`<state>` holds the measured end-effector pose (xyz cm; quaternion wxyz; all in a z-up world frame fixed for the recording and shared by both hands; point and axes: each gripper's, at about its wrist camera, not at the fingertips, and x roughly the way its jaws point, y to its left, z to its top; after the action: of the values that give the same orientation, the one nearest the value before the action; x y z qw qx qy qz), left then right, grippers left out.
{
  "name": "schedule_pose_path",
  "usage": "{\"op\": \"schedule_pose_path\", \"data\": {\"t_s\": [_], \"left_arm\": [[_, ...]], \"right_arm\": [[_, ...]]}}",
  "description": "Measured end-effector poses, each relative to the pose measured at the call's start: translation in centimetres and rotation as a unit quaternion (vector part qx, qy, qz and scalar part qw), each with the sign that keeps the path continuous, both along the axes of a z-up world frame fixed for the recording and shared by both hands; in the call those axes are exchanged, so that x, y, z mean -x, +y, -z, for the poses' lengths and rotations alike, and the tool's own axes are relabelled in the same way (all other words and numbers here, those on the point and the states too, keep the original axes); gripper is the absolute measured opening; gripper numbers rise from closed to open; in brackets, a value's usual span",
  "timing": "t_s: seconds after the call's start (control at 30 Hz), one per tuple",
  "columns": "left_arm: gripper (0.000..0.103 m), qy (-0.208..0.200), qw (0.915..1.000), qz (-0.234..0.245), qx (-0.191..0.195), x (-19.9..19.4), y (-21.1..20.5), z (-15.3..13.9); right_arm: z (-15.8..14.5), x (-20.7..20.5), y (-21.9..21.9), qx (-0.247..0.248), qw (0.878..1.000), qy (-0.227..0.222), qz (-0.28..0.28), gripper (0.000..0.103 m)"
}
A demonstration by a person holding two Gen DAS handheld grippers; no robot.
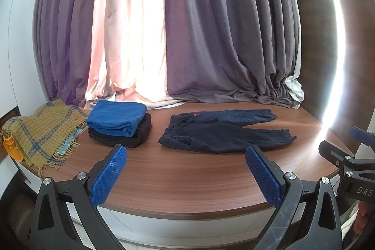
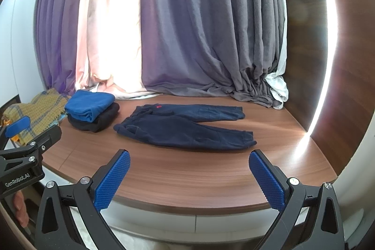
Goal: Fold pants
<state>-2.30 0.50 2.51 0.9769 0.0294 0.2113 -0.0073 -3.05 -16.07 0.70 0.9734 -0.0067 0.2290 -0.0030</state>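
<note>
Dark navy pants [image 1: 222,132] [image 2: 185,128] lie flat on the wooden table [image 1: 187,175], waistband to the left and both legs stretched to the right, with a small red mark near the waist. My left gripper [image 1: 186,154] is open and hovers over the table's front edge, short of the pants. The right gripper [image 2: 189,157] is open too, likewise in front of the pants with nothing between its blue pads [image 2: 267,182]. Each gripper shows at the edge of the other's view.
A folded blue garment [image 1: 117,117] rests on a folded black one [image 1: 131,136] left of the pants. A mustard plaid blanket [image 1: 44,132] lies at the far left. Grey and pink curtains [image 1: 187,27] hang behind the table. A wood panel [image 2: 328,90] bounds the right.
</note>
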Motion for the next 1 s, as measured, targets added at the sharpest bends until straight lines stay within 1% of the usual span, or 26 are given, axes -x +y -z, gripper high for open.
{"op": "schedule_pose_path", "data": {"t_s": [0.37,0.53,0.73,1.0], "left_arm": [[0.103,0.000,1.0000,0.000,0.002,-0.2,0.3,0.0],[0.103,0.003,1.0000,0.001,0.003,-1.1,0.8,0.0],[0.103,0.014,0.9999,-0.003,0.001,-2.8,1.5,0.6],[0.103,0.027,0.9996,-0.004,-0.006,-6.8,2.5,1.6]], "right_arm": [[0.0,-0.1,0.2,0.001,1.000,0.000,-0.001,0.103],[0.0,-0.5,0.8,0.003,1.000,0.002,0.000,0.103],[0.2,-1.9,1.5,0.006,1.000,0.011,0.001,0.103],[1.2,-5.3,1.8,0.002,0.999,0.033,0.008,0.103]]}}
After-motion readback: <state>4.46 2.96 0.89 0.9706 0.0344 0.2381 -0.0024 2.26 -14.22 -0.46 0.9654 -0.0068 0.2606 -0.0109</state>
